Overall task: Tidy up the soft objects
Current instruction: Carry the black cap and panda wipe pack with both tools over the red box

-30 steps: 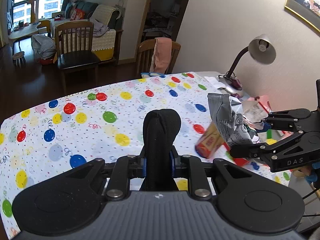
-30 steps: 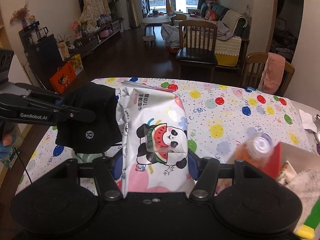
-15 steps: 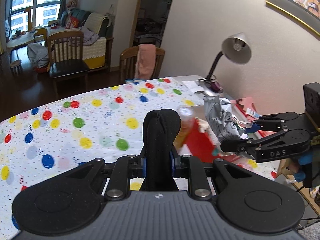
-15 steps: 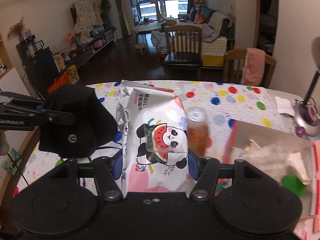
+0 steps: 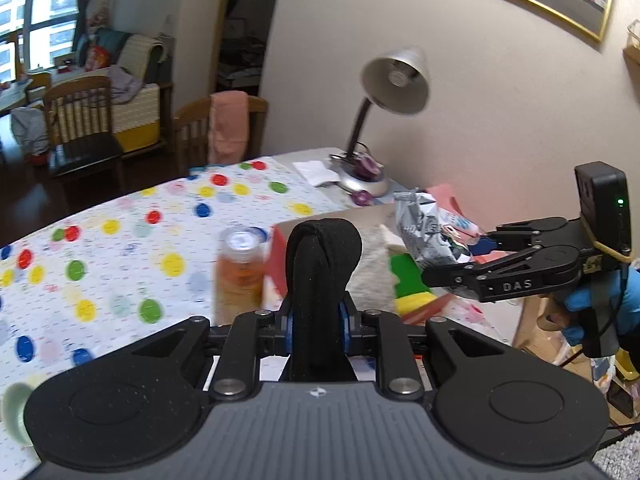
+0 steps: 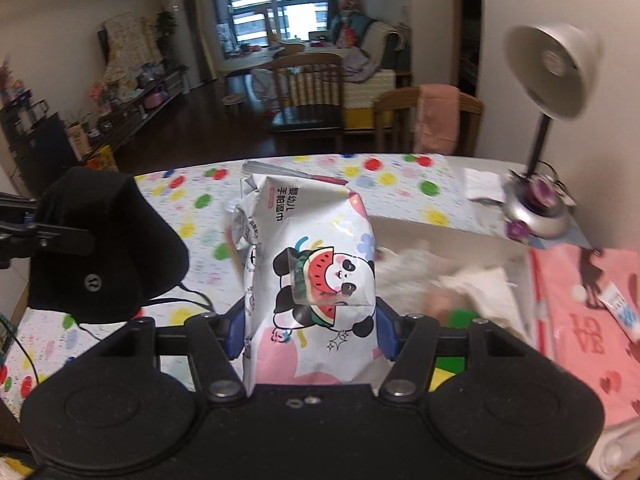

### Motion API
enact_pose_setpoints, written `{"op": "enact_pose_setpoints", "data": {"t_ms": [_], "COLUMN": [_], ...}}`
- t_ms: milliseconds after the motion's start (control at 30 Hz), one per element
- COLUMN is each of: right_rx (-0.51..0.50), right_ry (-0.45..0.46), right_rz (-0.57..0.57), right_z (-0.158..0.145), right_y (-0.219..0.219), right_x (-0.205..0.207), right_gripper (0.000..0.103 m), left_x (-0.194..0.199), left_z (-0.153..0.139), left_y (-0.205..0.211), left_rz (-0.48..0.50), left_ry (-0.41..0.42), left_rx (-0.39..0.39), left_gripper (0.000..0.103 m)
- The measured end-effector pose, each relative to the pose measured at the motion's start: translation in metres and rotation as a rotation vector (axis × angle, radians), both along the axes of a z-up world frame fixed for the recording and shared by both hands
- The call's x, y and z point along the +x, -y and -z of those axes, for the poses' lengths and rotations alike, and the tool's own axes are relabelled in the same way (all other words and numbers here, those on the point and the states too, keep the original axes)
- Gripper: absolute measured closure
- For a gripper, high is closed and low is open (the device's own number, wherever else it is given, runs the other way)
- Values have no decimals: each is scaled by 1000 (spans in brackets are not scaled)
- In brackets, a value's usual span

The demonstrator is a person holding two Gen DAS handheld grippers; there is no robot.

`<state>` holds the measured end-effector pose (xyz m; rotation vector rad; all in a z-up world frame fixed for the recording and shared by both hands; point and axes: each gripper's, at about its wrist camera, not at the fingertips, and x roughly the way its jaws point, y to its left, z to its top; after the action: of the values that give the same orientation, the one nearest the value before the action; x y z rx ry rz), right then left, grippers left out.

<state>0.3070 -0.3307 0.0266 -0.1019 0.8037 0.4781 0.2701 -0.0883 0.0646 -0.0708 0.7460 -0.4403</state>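
Left gripper (image 5: 316,316) is clenched on a folded black cloth (image 5: 322,276) that stands up between its pads, held above the near edge of the balloon-print tablecloth (image 5: 132,240). Right gripper (image 6: 310,330) grasps a wet-wipes pack (image 6: 312,276) printed with a panda and watermelon, its jaws spread around the pack's width. Both soft things hang near an open box (image 6: 444,228) on the table's right side, beside an orange bottle (image 5: 240,272). Farther right, a desk lamp (image 6: 548,80) stands by the wall.
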Motion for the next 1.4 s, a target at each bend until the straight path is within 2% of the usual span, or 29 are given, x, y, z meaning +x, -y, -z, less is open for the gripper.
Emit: {"op": "enact_pose_setpoints", "data": {"t_ms": [367,767,1100,1267,1400], "right_rx": [-34,-106,-85,-89,-105], "right_ry": [-27,-62,-98,-105,-121], "right_rz": [115,171,188,181,161], "right_z": [26,55,71,83,95], "right_y": [78,112,121,115,109], "right_x": [18,46,60,73,80], "right_gripper": [43,43,43,43,42], "left_x": [38,103,164,190,206], "left_z": [10,33,70,94,109], "left_y": [87,162,191,196,191], "left_rz": [79,141,117,79,47], "left_ry": [3,-39,-118,-155,-204], "left_rx": [-10,-76,-81,-45,-66], "left_gripper": [83,83,83,83,83]}}
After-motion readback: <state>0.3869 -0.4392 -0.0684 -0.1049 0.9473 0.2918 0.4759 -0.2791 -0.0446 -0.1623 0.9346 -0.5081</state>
